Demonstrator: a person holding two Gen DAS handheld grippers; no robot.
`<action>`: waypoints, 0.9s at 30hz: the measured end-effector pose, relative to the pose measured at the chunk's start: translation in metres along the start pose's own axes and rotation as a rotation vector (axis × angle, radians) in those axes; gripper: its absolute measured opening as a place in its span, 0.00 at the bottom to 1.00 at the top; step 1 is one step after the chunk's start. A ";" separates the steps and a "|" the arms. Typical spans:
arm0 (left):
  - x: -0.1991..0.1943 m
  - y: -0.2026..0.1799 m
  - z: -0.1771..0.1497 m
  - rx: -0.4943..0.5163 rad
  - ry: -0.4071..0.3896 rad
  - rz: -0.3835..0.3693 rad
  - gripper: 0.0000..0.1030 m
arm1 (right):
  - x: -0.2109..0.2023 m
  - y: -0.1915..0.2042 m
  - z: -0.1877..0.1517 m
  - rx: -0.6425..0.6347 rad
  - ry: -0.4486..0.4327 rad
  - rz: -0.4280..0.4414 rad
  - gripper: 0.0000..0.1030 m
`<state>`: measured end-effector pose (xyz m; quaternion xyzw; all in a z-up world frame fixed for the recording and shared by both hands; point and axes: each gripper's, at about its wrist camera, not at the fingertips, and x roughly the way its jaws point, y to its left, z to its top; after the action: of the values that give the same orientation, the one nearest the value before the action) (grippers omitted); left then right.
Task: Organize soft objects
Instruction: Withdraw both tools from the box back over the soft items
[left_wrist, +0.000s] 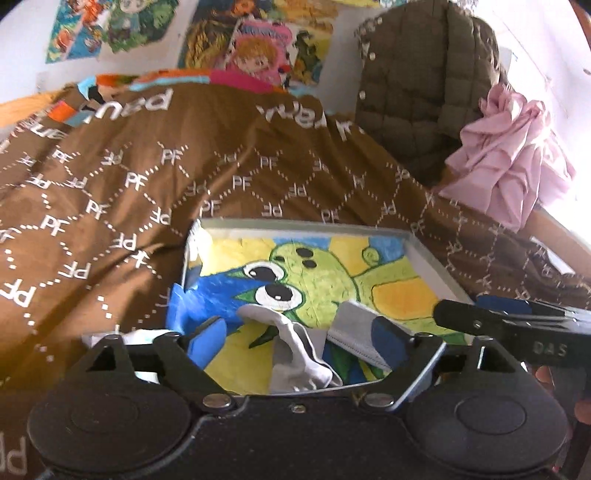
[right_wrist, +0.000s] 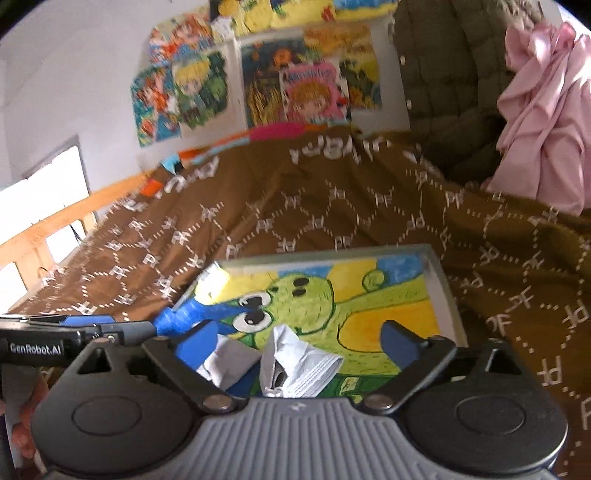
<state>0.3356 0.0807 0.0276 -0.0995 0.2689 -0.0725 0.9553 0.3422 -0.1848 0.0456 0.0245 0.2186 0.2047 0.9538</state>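
A brown bedspread (left_wrist: 147, 206) printed with white letters is covering the bed, and a shallow tray (left_wrist: 424, 245) with a green cartoon creature is lying on it. The left gripper (left_wrist: 301, 334) and right gripper (right_wrist: 299, 341) are both hovering with jaws spread wide, gripping nothing. A crumpled grey-white sock (left_wrist: 303, 354) is lying in the tray between the left jaws, a folded grey-white cloth (right_wrist: 299, 369) between the right.
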 end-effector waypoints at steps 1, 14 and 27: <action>-0.006 -0.002 -0.001 -0.002 -0.013 0.002 0.91 | -0.008 0.000 0.000 -0.002 -0.015 0.004 1.00; -0.081 -0.050 -0.018 0.026 -0.096 -0.023 0.98 | -0.104 0.001 -0.020 -0.089 -0.131 -0.030 1.00; -0.137 -0.105 -0.058 0.077 -0.096 -0.026 0.99 | -0.172 -0.001 -0.070 -0.097 -0.095 -0.078 1.00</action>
<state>0.1798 -0.0032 0.0716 -0.0695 0.2183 -0.0904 0.9692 0.1720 -0.2581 0.0526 -0.0205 0.1636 0.1764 0.9704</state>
